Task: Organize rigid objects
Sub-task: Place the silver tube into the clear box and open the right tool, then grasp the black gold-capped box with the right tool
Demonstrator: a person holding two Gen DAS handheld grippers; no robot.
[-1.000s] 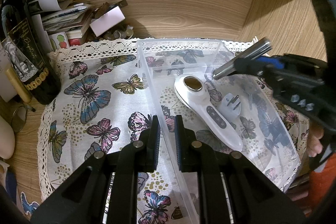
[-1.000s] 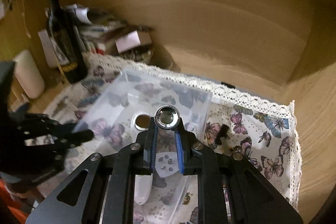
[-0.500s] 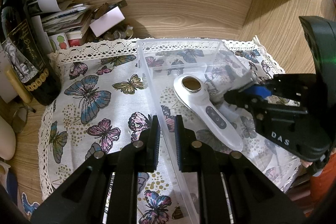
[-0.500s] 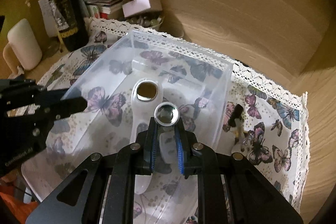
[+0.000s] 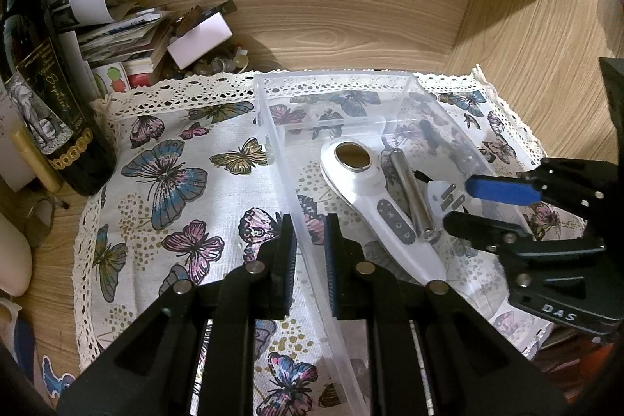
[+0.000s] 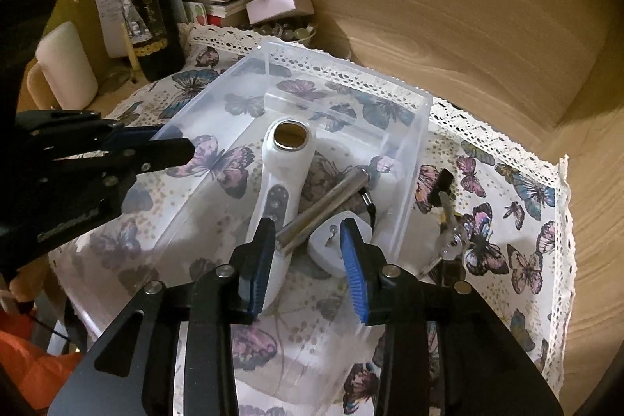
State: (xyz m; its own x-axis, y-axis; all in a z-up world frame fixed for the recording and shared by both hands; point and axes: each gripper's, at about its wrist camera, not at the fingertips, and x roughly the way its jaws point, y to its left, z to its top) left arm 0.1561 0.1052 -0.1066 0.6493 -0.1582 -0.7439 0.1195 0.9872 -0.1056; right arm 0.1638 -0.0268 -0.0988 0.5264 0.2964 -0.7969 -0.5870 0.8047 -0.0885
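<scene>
The slim polished-metal cylindrical flashlight (image 6: 327, 203) lies diagonally inside the clear rigid-plastic rectangular bin (image 6: 409, 158), leaning on the glossy white handheld device (image 6: 286, 162). Right gripper (image 6: 308, 256): jaws wide apart, empty. Left gripper (image 5: 308, 256): jaws nearly closed, clamping the bin's thin wall.

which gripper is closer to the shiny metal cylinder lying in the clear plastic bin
Right. The right gripper is open just above the shiny metal cylinder's near end. The left gripper is shut on the clear plastic bin's left wall, across the white handheld device.
</scene>
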